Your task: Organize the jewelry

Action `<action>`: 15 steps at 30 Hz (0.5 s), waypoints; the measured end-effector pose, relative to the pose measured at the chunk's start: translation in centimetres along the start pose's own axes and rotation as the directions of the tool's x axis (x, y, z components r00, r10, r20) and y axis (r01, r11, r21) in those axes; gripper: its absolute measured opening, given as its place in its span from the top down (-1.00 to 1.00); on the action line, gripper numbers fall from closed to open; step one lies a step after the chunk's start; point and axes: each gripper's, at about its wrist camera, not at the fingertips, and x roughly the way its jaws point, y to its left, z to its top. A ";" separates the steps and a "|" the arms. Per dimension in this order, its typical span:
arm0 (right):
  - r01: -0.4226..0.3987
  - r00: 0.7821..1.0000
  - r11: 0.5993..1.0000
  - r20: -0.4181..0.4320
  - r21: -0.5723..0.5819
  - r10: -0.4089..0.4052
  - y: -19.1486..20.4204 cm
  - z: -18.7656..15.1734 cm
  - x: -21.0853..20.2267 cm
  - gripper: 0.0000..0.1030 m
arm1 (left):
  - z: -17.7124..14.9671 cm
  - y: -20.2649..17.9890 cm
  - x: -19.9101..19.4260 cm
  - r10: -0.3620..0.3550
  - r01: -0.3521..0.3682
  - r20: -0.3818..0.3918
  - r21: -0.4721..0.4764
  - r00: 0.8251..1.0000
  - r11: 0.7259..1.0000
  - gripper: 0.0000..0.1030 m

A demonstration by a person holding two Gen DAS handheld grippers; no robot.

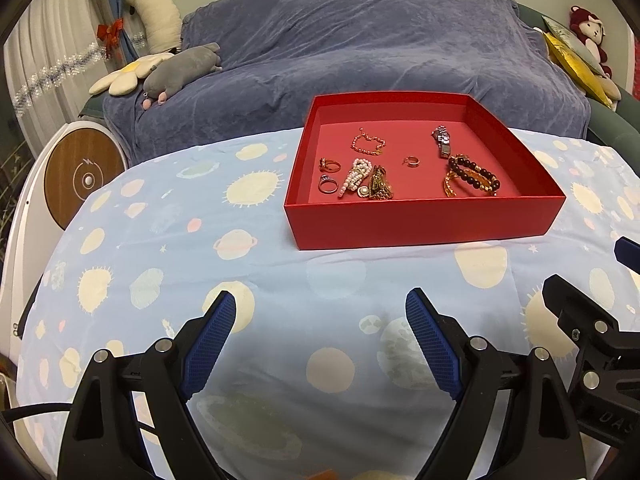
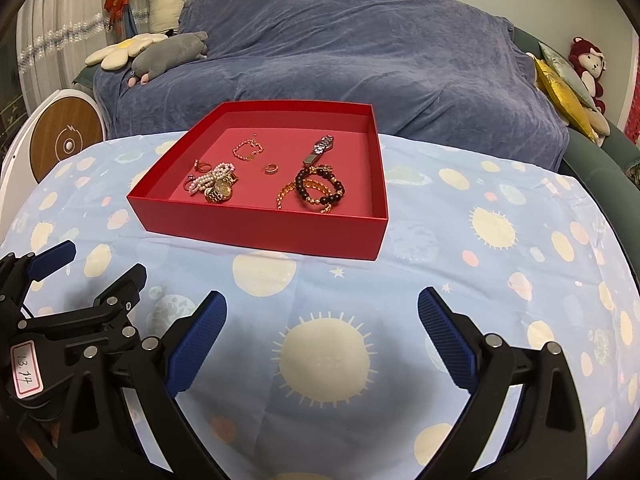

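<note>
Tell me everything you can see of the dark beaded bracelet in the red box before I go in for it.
The dark beaded bracelet is a loop of round, glossy dark brown beads with a few gold ones mixed in. It lies in the near right part of the red box, on the floor, overlapping an amber-coloured bracelet. A silver watch lies just behind it. Neither gripper touches it.

Assorted jewelry [image 1: 366, 182] inside red box [image 1: 420, 224]
</note>
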 end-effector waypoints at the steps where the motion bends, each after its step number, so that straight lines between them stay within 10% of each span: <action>1: -0.001 1.000 1.000 0.000 0.000 0.001 0.0 0.0 0.0 -0.83 | 0.0 0.0 0.0 -0.003 0.003 0.000 -0.001 1.000 1.000 -0.64; 15: 0.004 1.000 1.000 0.002 0.001 -0.004 -0.1 0.0 0.0 -0.83 | 0.0 0.0 0.0 -0.005 0.005 0.001 0.001 1.000 1.000 -0.66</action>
